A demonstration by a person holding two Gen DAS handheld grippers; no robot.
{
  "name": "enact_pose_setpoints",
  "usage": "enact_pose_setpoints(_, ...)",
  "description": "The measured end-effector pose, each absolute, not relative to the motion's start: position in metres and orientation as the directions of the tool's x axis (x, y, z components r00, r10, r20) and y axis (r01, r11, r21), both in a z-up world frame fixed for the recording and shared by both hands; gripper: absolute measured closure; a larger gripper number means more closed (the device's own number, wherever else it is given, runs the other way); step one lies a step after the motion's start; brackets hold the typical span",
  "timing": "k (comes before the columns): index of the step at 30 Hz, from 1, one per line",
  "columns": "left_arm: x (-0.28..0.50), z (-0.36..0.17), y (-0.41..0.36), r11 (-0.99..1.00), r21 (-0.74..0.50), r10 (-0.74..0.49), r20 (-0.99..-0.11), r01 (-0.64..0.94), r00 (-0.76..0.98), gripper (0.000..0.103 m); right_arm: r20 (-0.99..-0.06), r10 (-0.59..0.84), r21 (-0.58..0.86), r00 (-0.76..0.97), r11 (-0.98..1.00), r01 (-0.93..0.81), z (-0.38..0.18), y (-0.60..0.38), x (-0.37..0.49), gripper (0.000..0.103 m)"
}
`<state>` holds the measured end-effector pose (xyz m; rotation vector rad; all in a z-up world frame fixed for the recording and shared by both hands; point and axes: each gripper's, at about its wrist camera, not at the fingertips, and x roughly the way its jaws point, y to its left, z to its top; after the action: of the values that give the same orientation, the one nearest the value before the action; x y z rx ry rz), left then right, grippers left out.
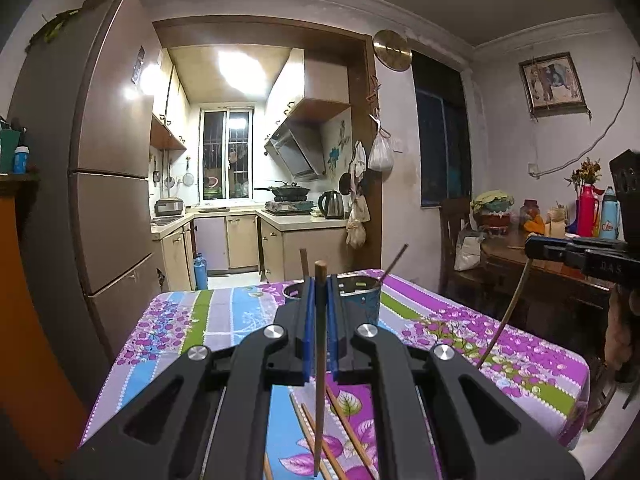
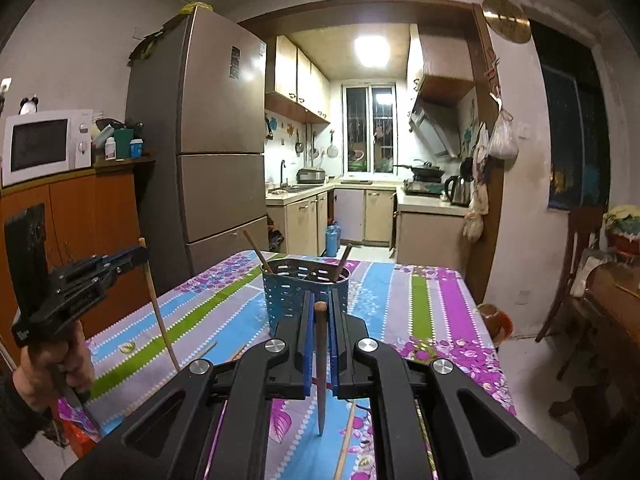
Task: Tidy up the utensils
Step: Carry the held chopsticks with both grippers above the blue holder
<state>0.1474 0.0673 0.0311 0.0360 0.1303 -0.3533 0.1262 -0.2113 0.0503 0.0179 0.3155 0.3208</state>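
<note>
Left gripper point(image 1: 319, 300) clenched on brown wooden chopstick point(image 1: 320, 360) | right gripper point(image 2: 320, 312) gripped dark chopstick point(image 2: 321, 368) | perforated blue plastic holder point(image 2: 296, 292) on table point(image 2: 420, 300) held two | loose chopsticks point(image 1: 340, 432) remained.

One holder point(image 2: 306, 292); two tongs-held chopsticks point(image 2: 321, 360)
</note>
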Motion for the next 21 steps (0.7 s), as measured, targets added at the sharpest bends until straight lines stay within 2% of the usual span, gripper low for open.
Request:
enact_pose_setpoints(10, 0.169, 0.062, 0.066, 0.938, -0.026, -0.346, -0.108, 0.345, 0.932, 0.098, -0.298, 0.336, 0.052, 0.893, 0.94, -0.336, 0.079, -0.195, 0.147, 0.095)
enact_pose_setpoints(21, 0.203, 0.146, 0.049, 0.936, -0.008, -0.352, -0.011, 0.352, 0.936, 0.098, -0.2, 0.334, 0.033, 0.921, 0.942, -0.334, 0.177, -0.2, 0.192, 0.095)
